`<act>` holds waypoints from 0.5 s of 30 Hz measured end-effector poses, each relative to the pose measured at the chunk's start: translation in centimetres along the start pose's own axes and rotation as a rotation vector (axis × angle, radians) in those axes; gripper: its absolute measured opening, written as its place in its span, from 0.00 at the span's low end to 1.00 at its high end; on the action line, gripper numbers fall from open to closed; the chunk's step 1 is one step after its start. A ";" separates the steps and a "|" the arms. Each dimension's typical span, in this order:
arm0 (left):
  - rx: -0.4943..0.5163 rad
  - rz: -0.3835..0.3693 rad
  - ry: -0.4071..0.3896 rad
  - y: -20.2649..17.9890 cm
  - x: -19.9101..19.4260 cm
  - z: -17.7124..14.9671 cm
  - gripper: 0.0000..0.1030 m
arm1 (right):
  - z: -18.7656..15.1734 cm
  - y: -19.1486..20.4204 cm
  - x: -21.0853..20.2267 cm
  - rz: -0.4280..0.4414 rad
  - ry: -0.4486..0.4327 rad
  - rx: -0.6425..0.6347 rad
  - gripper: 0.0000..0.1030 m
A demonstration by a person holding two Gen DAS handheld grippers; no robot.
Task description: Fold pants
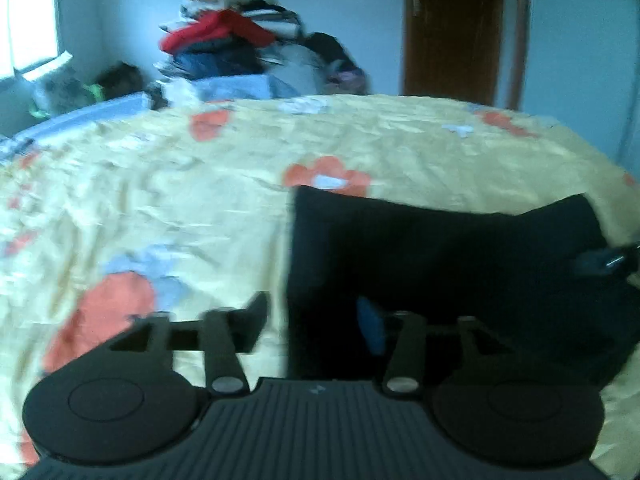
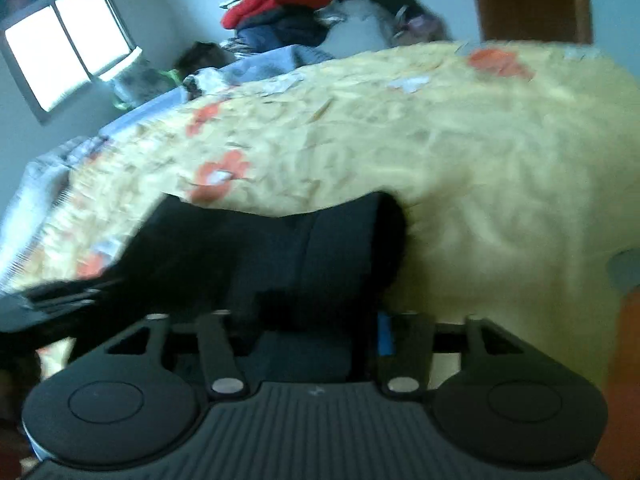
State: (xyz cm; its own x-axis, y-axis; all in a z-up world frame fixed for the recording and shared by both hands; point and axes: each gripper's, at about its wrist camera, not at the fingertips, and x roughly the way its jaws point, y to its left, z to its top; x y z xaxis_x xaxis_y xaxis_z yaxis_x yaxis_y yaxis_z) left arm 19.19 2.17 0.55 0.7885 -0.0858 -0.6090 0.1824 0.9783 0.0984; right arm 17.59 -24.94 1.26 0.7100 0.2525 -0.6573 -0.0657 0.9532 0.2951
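Black pants (image 1: pixel 440 264) lie folded on the yellow flowered bedspread (image 1: pixel 168 200), in the lower right of the left wrist view. My left gripper (image 1: pixel 316 320) is open, its fingers straddling the pants' left edge, one finger over the bedspread and one over the cloth. In the right wrist view the pants (image 2: pixel 280 248) fill the lower middle on the bedspread (image 2: pixel 500 184). My right gripper (image 2: pixel 316 328) is open over the pants' near right part, with nothing clamped. The other gripper's tip (image 1: pixel 608 260) shows at the pants' right edge.
A tall pile of clothes (image 1: pixel 240 36) stands beyond the bed's far edge. A brown door (image 1: pixel 452 28) is at the back right and a window (image 2: pixel 68 44) at the left. The bedspread stretches wide to the left of the pants.
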 end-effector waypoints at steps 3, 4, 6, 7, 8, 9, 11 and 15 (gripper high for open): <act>-0.017 0.067 -0.020 1.4 -0.9 -0.9 0.81 | 0.1 -0.8 -2.9 -0.156 -0.107 -0.004 0.60; -0.037 0.065 -0.028 1.7 -1.4 -0.8 0.81 | 0.2 -0.5 -4.0 -0.176 -0.159 -0.033 0.61; -0.086 0.026 -0.023 1.9 -2.2 -0.6 0.81 | 0.8 0.8 -5.0 -0.080 -0.187 -0.099 0.61; -0.104 -0.001 -0.017 1.7 -2.4 -0.2 0.81 | 0.9 1.7 -4.8 -0.030 -0.178 -0.128 0.61; -0.120 -0.034 -0.011 1.2 -2.6 0.0 0.81 | 1.0 2.9 -4.3 0.021 -0.160 -0.167 0.61; -0.133 -0.070 -0.005 0.6 -2.8 0.2 0.82 | 0.9 4.0 -3.5 0.058 -0.136 -0.202 0.59; -0.136 -0.108 0.005 -0.6 -2.9 0.2 0.87 | 0.6 5.9 -1.6 0.068 -0.084 -0.258 0.59; -0.069 -0.099 0.055 -3.0 -1.6 -0.9 0.91 | -1.2 6.3 1.9 -0.074 -0.001 -0.369 0.59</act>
State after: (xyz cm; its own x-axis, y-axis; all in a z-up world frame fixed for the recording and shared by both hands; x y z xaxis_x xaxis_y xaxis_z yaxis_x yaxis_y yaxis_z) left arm 16.87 -0.47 0.52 0.7347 -0.1742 -0.6556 0.2157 0.9763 -0.0177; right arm 17.67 -18.24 1.03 0.7228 0.1803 -0.6671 -0.2623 0.9647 -0.0235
